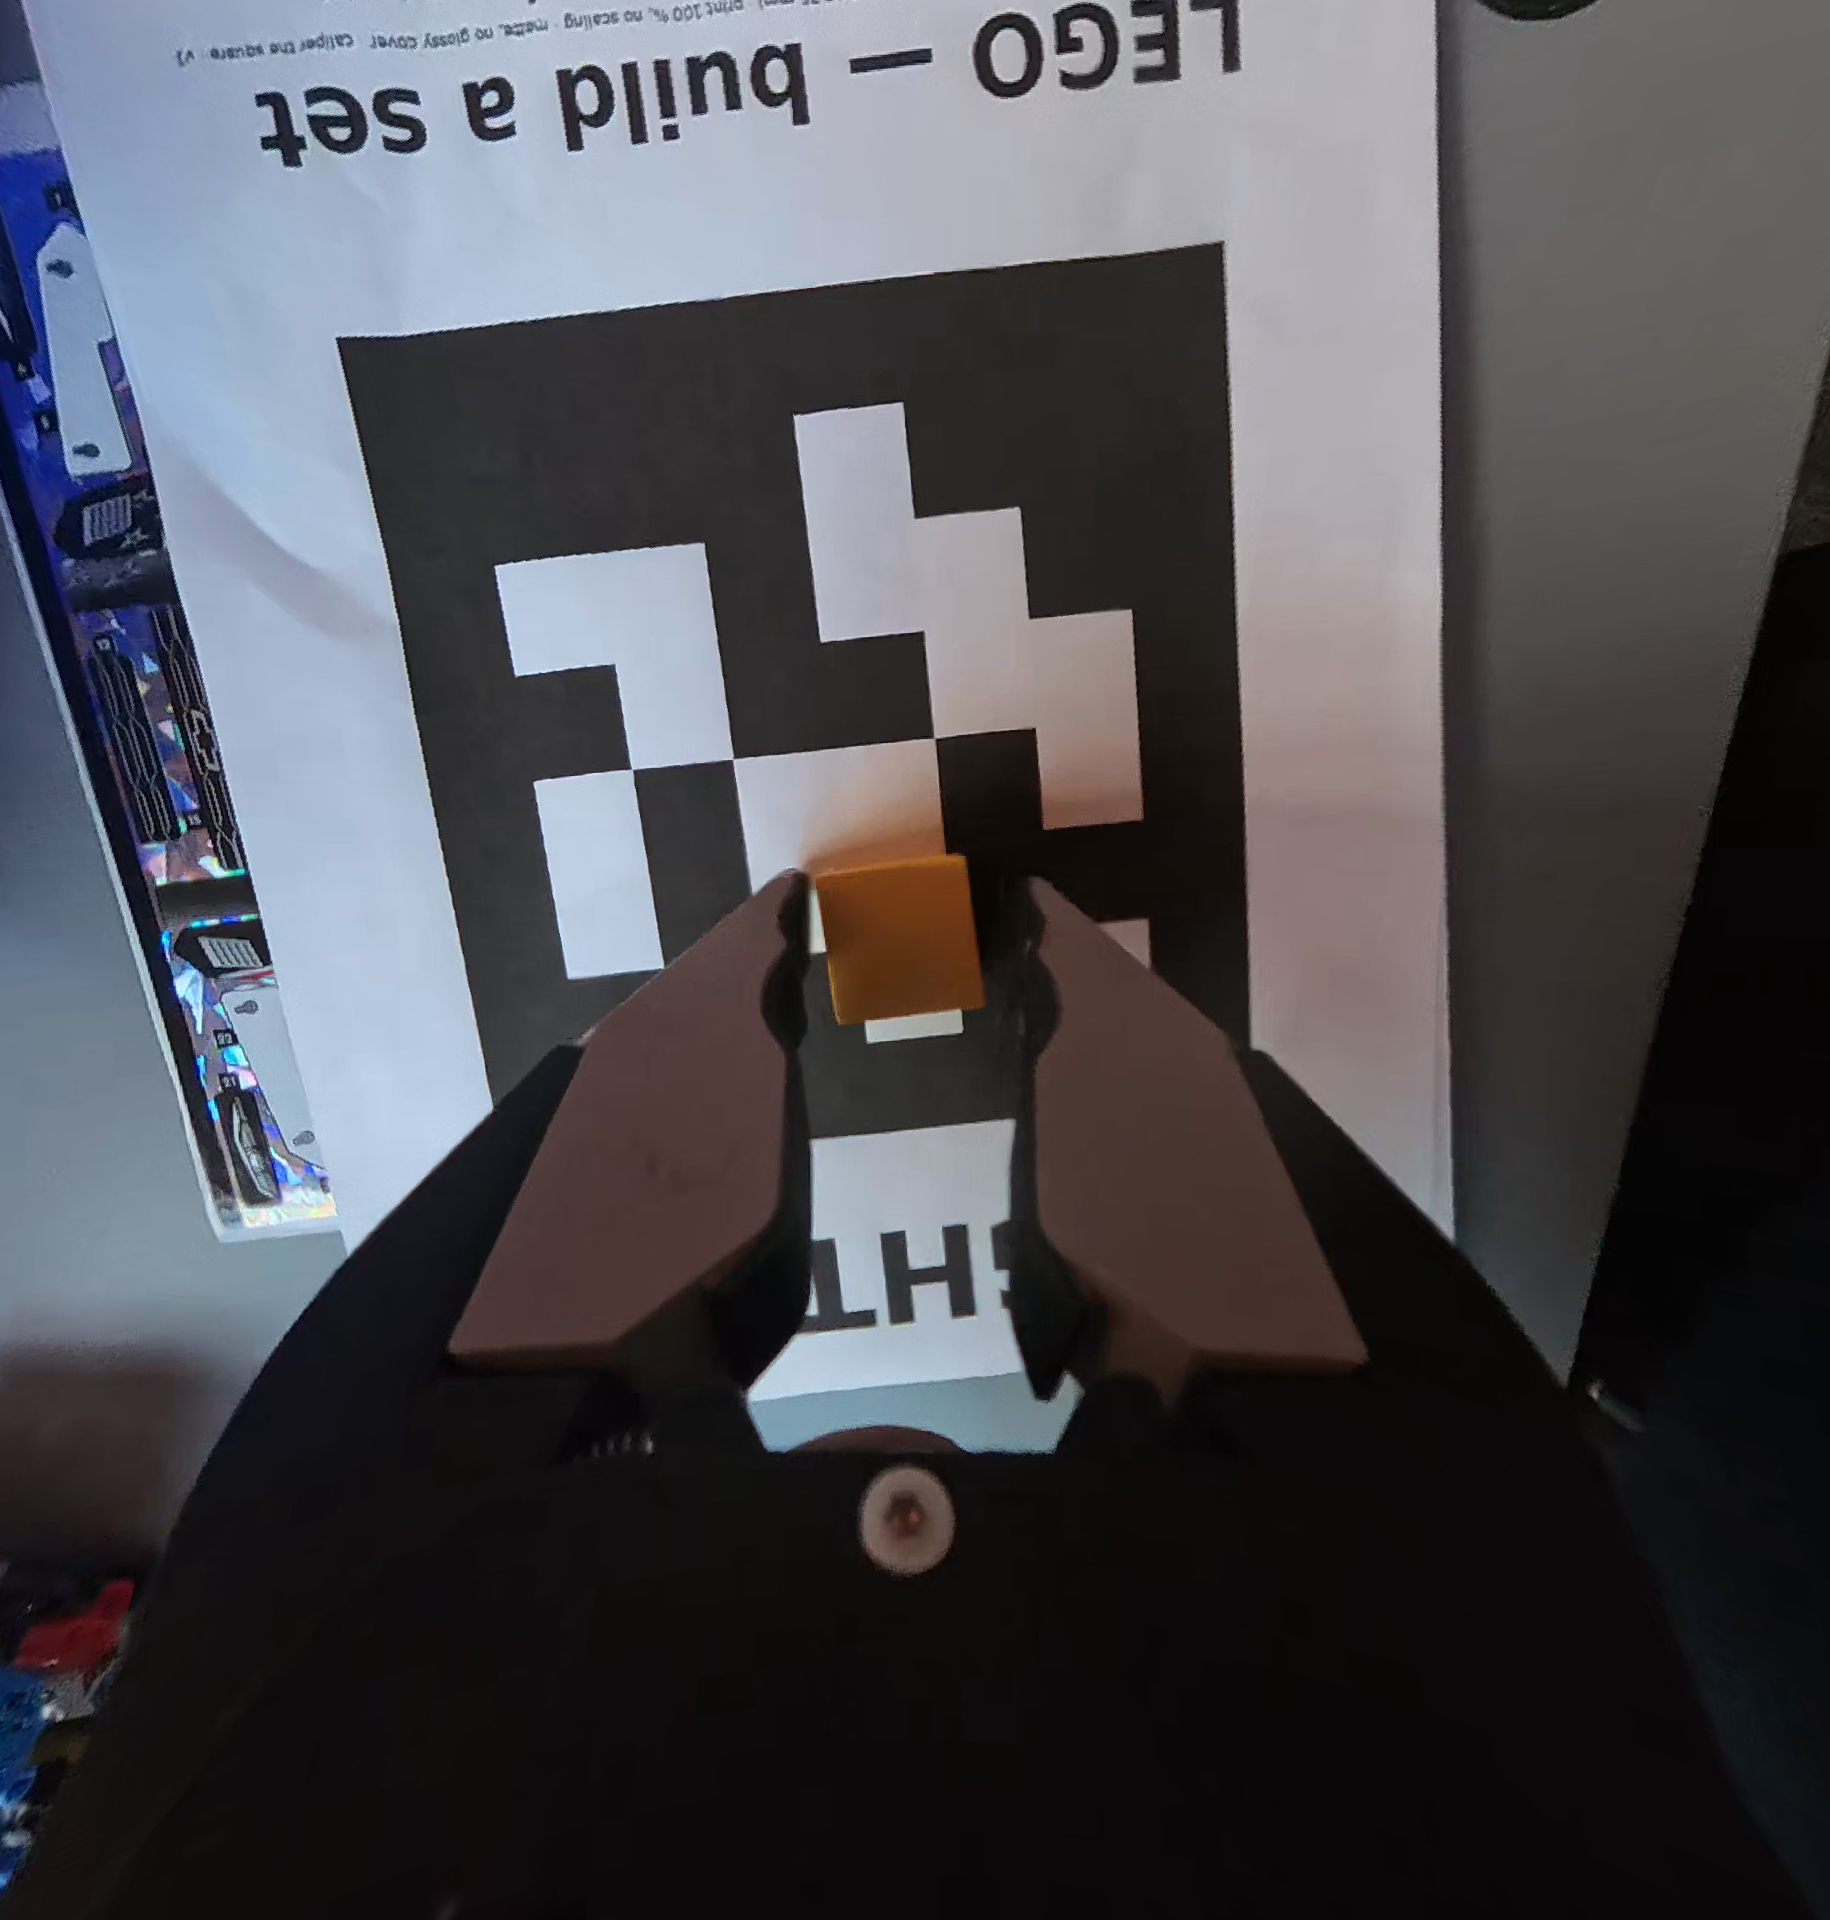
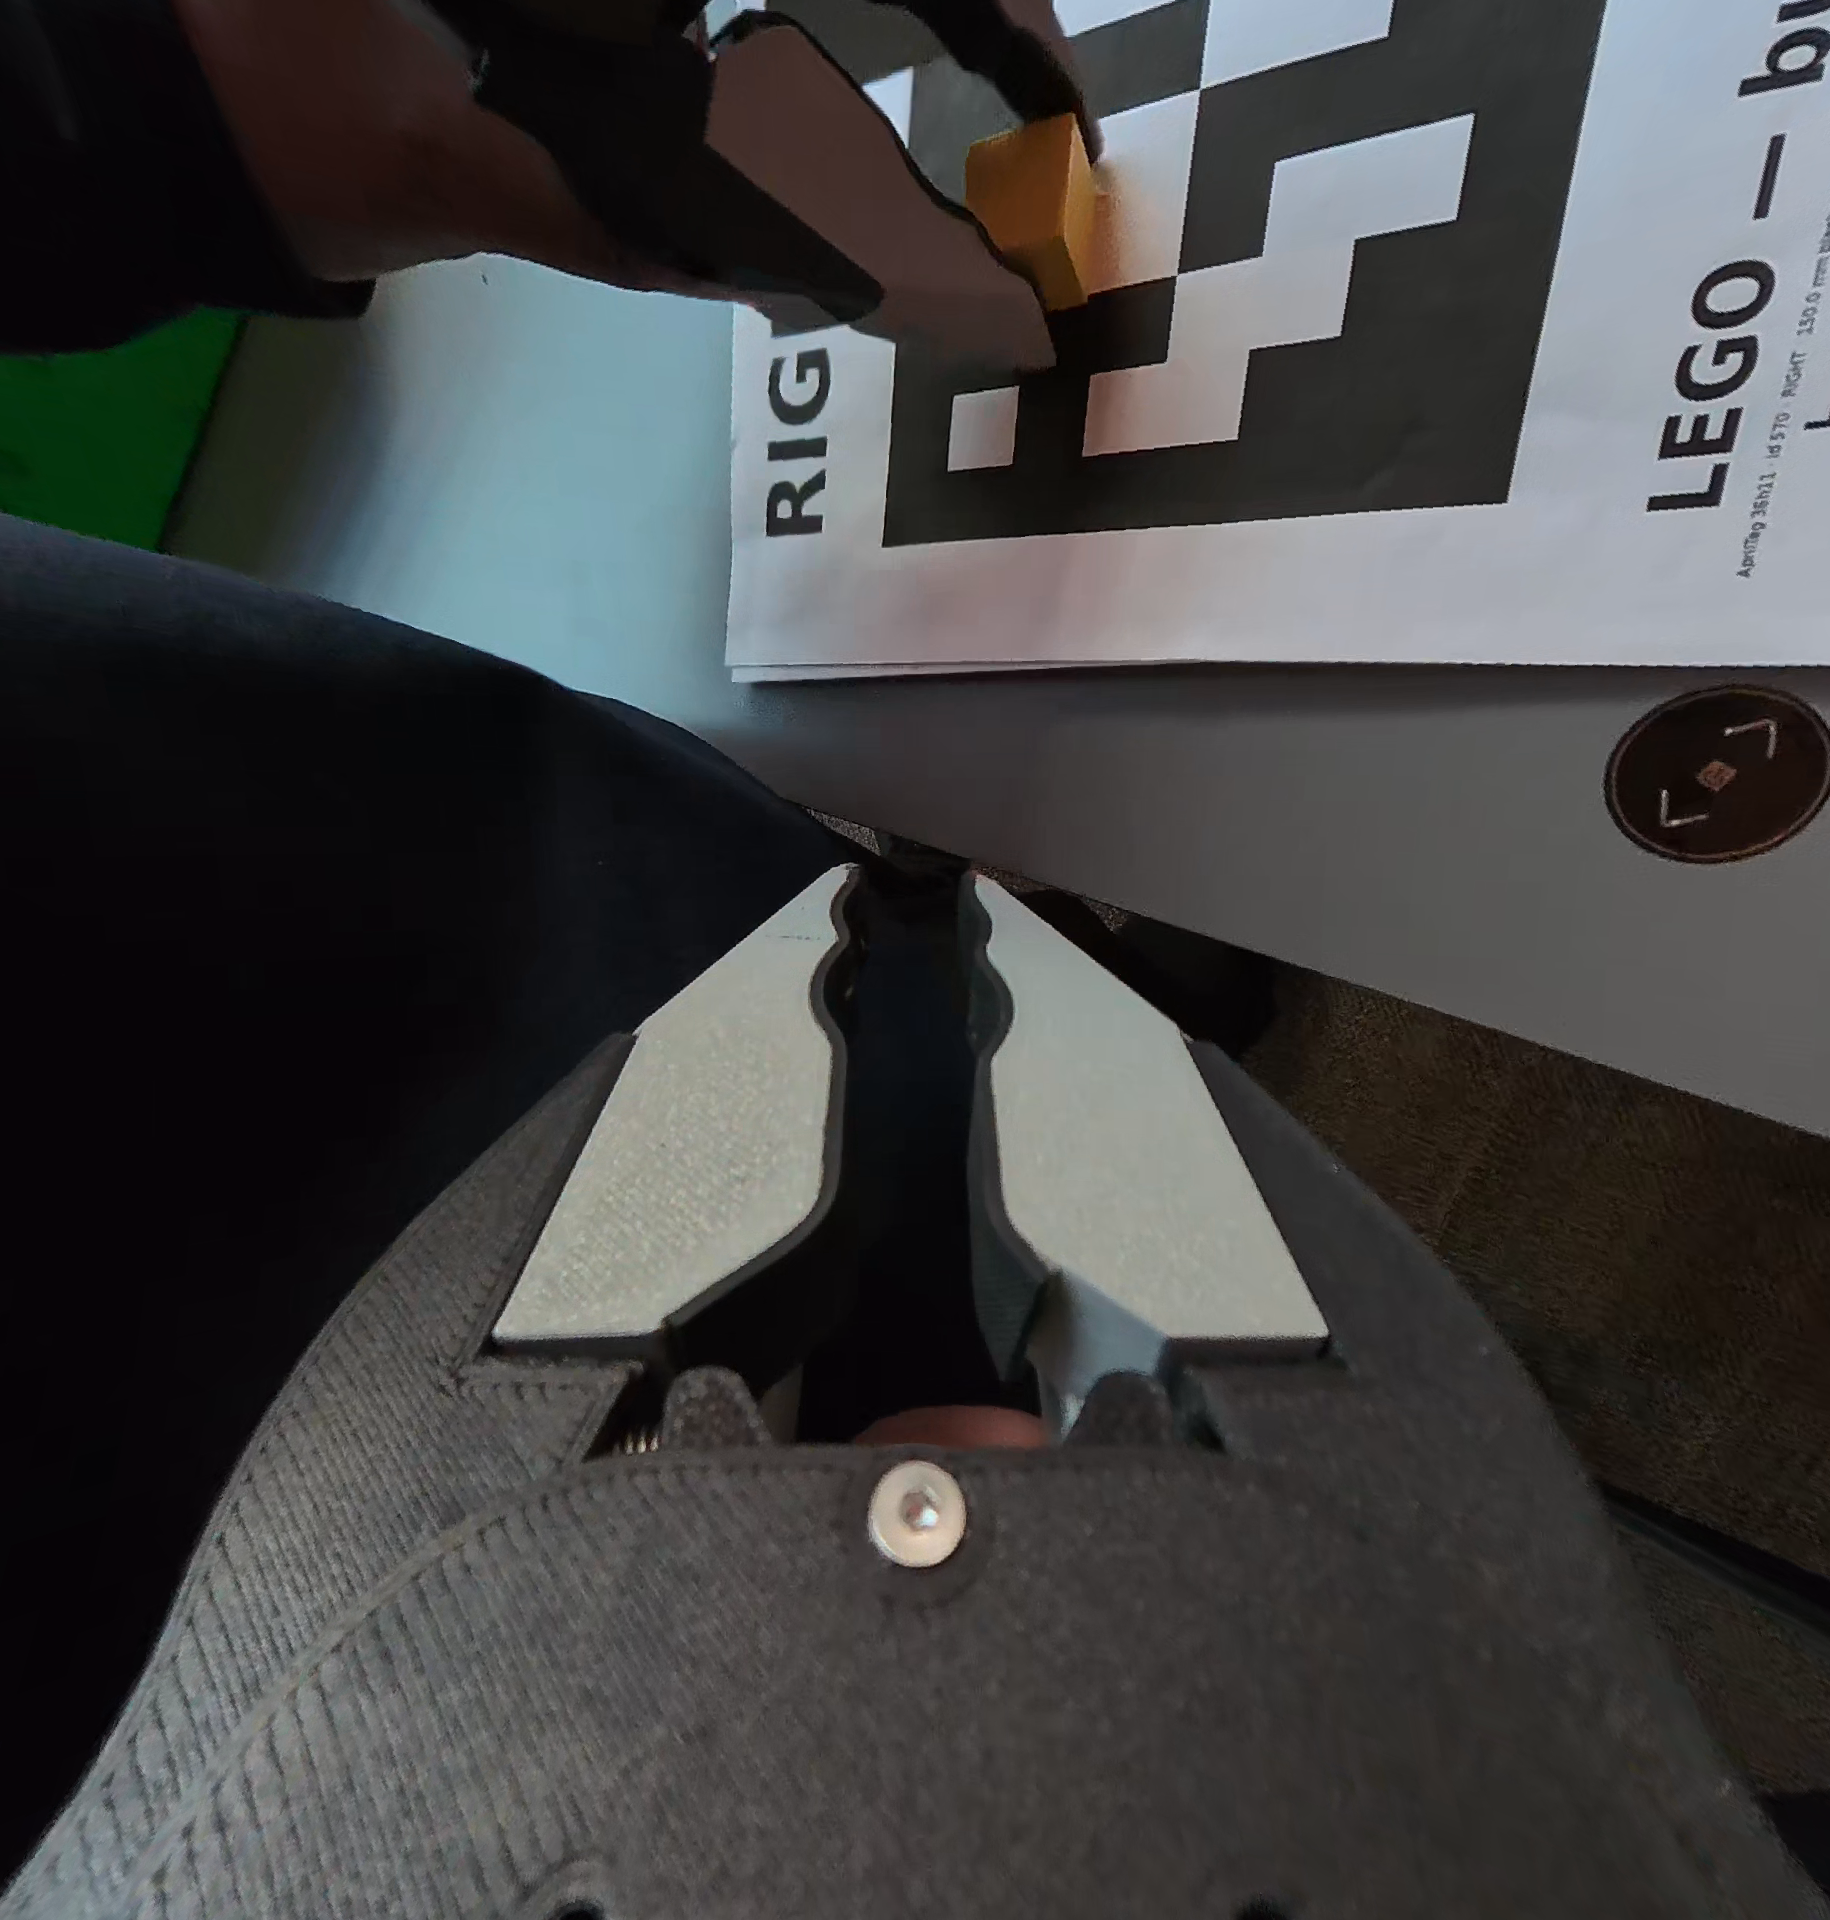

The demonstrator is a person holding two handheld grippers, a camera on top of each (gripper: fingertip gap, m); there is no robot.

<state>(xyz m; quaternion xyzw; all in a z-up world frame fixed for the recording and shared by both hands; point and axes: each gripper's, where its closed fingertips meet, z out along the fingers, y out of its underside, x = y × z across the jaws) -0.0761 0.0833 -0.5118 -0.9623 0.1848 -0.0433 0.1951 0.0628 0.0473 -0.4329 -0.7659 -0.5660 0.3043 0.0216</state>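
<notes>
On top of the grey table [image 2: 1306, 831] lies a large white printed sheet [image 1: 267, 520] w/ a blk-and-white square marker [image 1: 423, 623] filling most of it. Dark fabric [image 2: 267, 935], a person's clothing, fills the L side of the R wrist view below the table edge. Brown carpet [image 2: 1513, 1143] shows beyond that edge. A long glossy sticker sheet [image 1: 163, 779] w/ iridescent patches lies along the printed sheet's L side in the L wrist view, its edge tucked under the paper. A round blk disc [image 2: 1721, 774] sits on the table just beside the sheet's edge.

L gripper [image 1: 916, 904]: held by a hand [image 2: 371, 135], fingers brown-faced, tips down over the marker. Jaws part open, approx. block width plus a little. A small yellow-orange block [image 1: 895, 935] stands btwn the tips, resting on the marker. A thin sliver of white paper shows btwn the L finger [image 1: 776, 914] and the block, so no clamp on that side. Contact on the R side: cannot tell.

R gripper [image 2: 906, 883]: off the table, well apart from the block, tips pointing at the table edge. Jaws nearly closed, narrow slot only, nothing btwn the grey-faced fingers [image 2: 724, 1122].
</notes>
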